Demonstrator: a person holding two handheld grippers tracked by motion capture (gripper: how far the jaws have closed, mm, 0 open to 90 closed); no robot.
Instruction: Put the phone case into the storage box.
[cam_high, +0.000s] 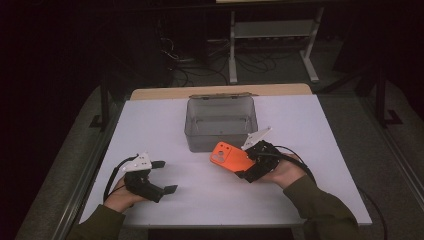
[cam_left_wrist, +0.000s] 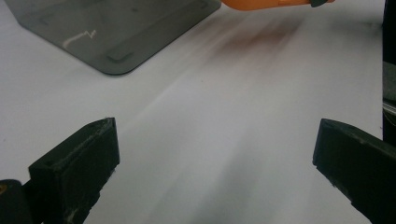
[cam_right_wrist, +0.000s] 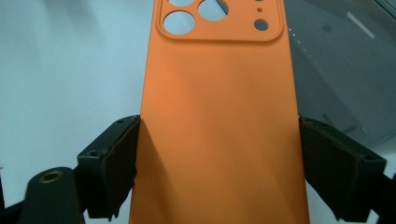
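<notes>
Near the middle of the table (cam_high: 150, 120), a little toward its right edge, your right gripper (cam_high: 248, 163) pinches an orange phone case (cam_high: 231, 156) across its width; in the right gripper view both black jaws press against the long edges of the case (cam_right_wrist: 219, 130), with the camera cut-outs pointing away from you. The case is lifted off the table and sits just in front of the grey plastic box (cam_high: 220, 123), which stands open toward the far edge. Your left gripper (cam_high: 165, 176) rests near the near left corner, its jaws spread wide with nothing between them, well apart from the box.

You look to be at the carrying step: the case is gripped and headed for the box. The next move calls for raising the case above the near wall of the box, bringing it over the opening, then lowering before you let go. Keep the case level so its far end does not catch the rim.
</notes>
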